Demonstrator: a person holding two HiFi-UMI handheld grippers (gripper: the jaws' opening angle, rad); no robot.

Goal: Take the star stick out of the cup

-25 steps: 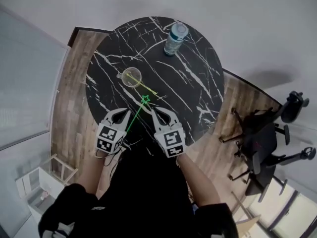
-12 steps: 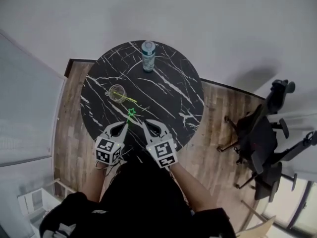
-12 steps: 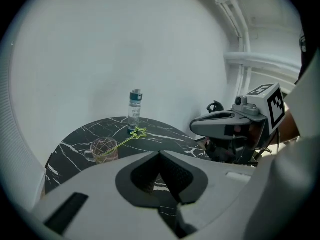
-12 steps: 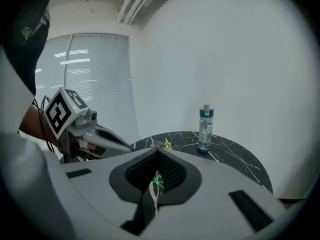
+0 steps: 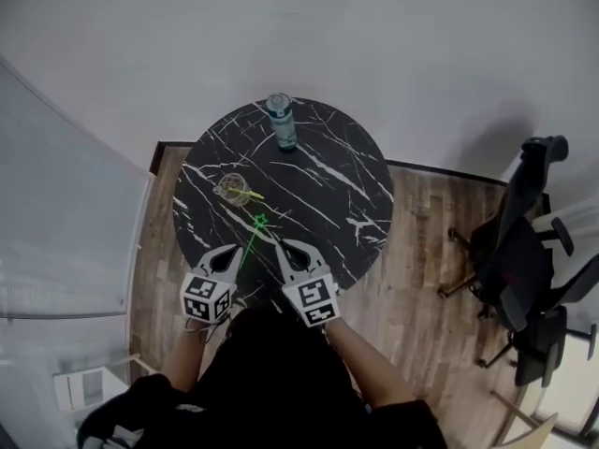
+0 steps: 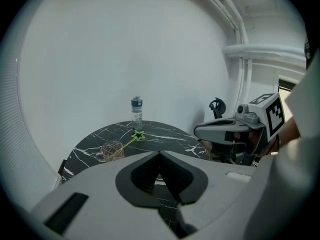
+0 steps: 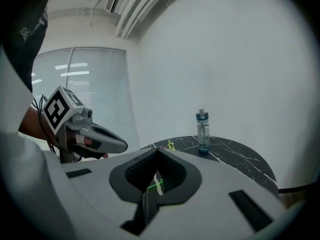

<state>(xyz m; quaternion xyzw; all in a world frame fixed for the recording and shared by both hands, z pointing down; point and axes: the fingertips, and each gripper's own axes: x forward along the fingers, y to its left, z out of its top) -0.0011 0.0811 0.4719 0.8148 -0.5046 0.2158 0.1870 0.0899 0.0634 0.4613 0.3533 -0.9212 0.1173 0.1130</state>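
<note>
The head view has pulled back and up — the worktop [image 5: 346,185] shrinks and drops lower in frame, bottle [image 5: 281,120] and cup [image 5: 232,190] with it — more wall [image 5: 374,36] above.

Both grippers are pale grey plastic: left gripper [image 5: 227,251], right gripper [image 5: 294,247]. Arched fingers, with dark textured pads [image 7: 136,171] on the inner faces. Behind the jaws each carries a white cube with black square markers: left cube [image 5: 208,297], right cube [image 5: 318,302]. Thin dark wires [image 7: 46,129] run back beside the left cube. The person wears a black top [image 5: 271,372] with short sleeves [image 5: 131,391].
</note>
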